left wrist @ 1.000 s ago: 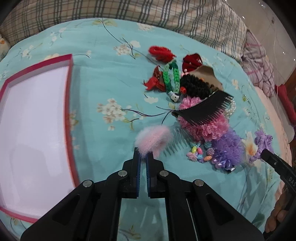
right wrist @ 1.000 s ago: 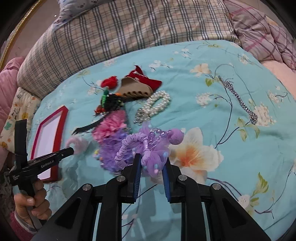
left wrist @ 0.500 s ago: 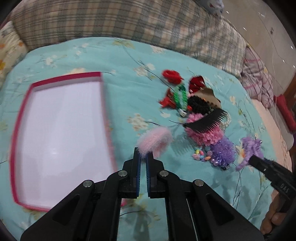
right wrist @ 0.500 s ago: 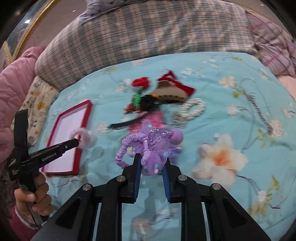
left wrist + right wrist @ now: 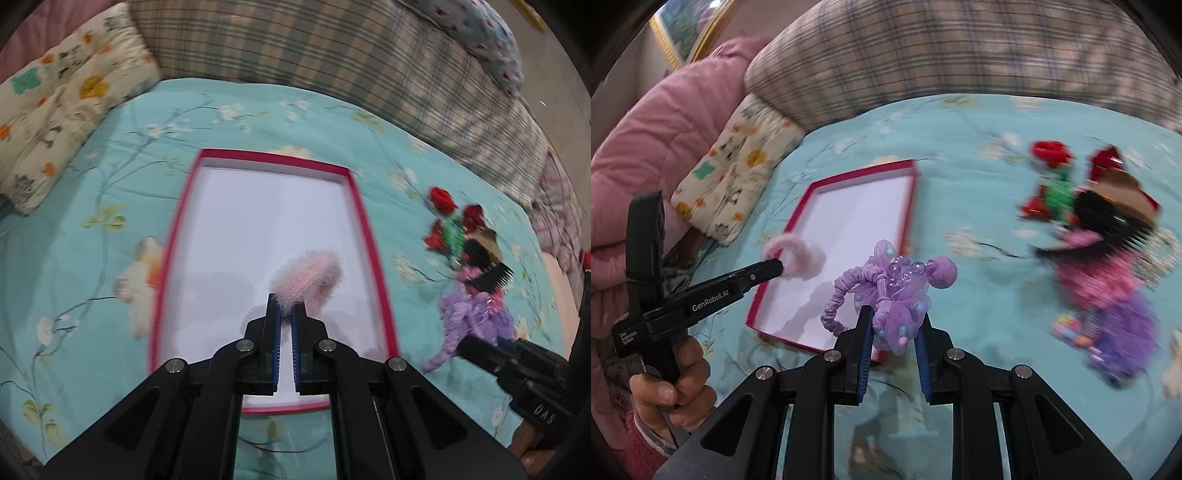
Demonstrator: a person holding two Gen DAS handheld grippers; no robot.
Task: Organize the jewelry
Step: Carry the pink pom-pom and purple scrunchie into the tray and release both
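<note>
The left gripper [image 5: 286, 314], jaws nearly closed, pinches the pink fluffy hair tie [image 5: 308, 277] by one thin edge above the red-rimmed tray [image 5: 364, 236]; such a shallow grip could slip. Right of it, the right gripper [image 5: 894, 328] clamps the purple beaded scrunchie [image 5: 886, 284], jaws partly apart, near the tray's right rim; its dangling loop could snag there or drop onto the teal bedspread [image 5: 979, 229].
</note>
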